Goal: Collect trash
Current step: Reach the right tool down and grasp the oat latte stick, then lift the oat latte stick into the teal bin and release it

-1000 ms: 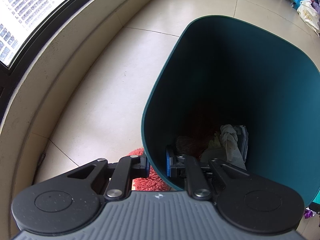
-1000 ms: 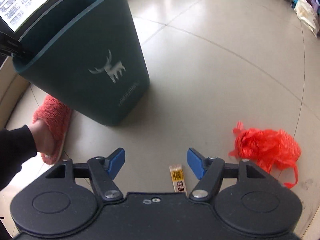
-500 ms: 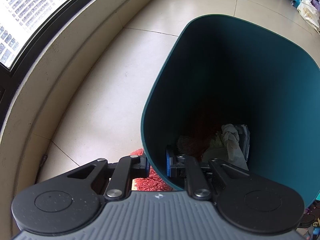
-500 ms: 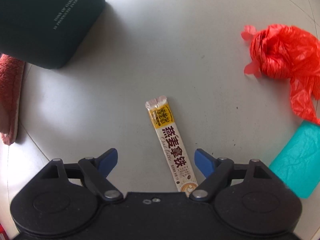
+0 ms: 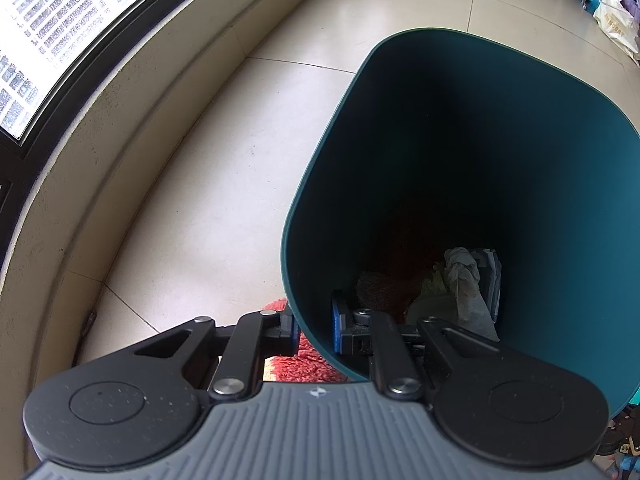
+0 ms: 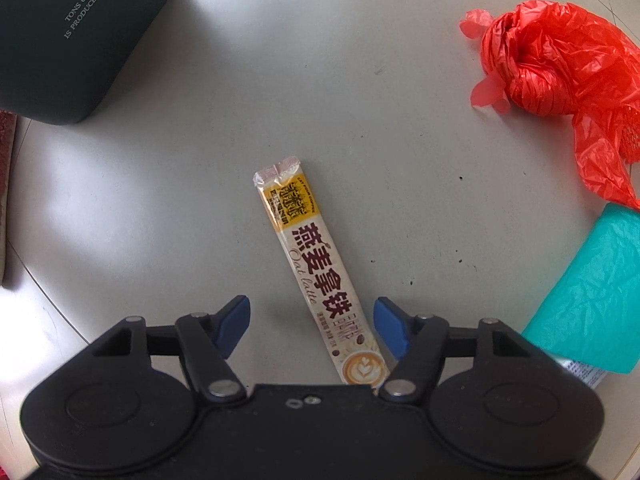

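Trash is partly in: my left hand-held gripper (image 5: 314,330) stays clamped on the bin (image 5: 460,184) rim with rubbish inside, while my right hand-held gripper (image 6: 312,326), closing, straddles the untouched latte sachet (image 6: 320,268) on the floor (image 6: 360,92); red bag (image 6: 560,76) at 2 o'clock remains.

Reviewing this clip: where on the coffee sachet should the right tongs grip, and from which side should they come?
Grip the sachet across its narrow width near the latte-art end, coming straight down from above. It lies flat on the floor, long and thin, and that end already sits between the closing right tongs, whose pads do not yet touch it. Its slight slant suggests a small wrist roll.
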`<state>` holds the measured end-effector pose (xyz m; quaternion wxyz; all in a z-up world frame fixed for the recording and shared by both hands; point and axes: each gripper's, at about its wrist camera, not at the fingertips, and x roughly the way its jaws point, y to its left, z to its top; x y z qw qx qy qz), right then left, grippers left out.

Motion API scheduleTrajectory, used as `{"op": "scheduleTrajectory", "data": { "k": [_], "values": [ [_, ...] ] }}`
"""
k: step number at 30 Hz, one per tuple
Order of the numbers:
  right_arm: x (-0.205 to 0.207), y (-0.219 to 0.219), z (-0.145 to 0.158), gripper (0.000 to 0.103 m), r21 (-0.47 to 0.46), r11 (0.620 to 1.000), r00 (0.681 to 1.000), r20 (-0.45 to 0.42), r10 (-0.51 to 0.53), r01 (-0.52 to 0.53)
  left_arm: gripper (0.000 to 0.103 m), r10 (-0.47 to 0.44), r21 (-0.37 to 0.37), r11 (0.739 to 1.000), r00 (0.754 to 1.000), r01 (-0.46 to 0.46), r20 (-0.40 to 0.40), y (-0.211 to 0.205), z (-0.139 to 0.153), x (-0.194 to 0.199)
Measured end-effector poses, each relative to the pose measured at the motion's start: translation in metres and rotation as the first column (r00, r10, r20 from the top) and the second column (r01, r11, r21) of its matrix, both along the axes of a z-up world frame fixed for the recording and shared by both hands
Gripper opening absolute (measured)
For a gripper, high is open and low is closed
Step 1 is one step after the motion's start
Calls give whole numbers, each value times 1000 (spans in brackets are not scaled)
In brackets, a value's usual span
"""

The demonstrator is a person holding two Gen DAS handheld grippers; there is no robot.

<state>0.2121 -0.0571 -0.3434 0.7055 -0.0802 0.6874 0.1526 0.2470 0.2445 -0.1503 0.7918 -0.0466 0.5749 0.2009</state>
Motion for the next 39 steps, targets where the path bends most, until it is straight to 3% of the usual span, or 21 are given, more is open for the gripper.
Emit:
{"op": "scheduleTrajectory", "data": {
  "k": [3, 5, 11, 15, 24, 31, 36, 39],
  "values": [
    [7, 1, 3, 45, 0, 1000, 1000, -20, -15, 15, 13, 0, -1, 1000, 1000, 0, 0, 0, 0, 0],
    [6, 3, 3, 26, -5, 999, 999, -30, -33, 33, 13, 2, -5, 1000, 1000, -2, 0, 1, 1, 0],
    [1, 21, 15, 23, -60, 998, 1000, -7, -12, 12, 13, 7, -12, 1000, 1000, -7, 1, 5, 3, 1],
    [-2, 30, 48, 22, -33, 999, 1000, 20, 6, -5, 13, 6, -11, 1000, 1000, -6, 1, 5, 4, 1],
    [5, 61, 189, 22, 184, 983, 985, 174, -5, -28, 13, 7, -20, 1000, 1000, -7, 3, 7, 6, 0],
    [19, 83, 296, 22, 271, 953, 926, 376, 22, -133, 13, 8, -30, 1000, 1000, -8, 2, 8, 7, 1],
    [37, 117, 335, 22, 309, 929, 893, 448, 46, -203, 13, 6, -32, 999, 1000, -6, 1, 9, 8, 1],
    [50, 144, 343, 22, 326, 920, 888, 458, 47, -217, 13, 5, -32, 999, 1000, -5, 2, 9, 8, 1]
  ]
}}
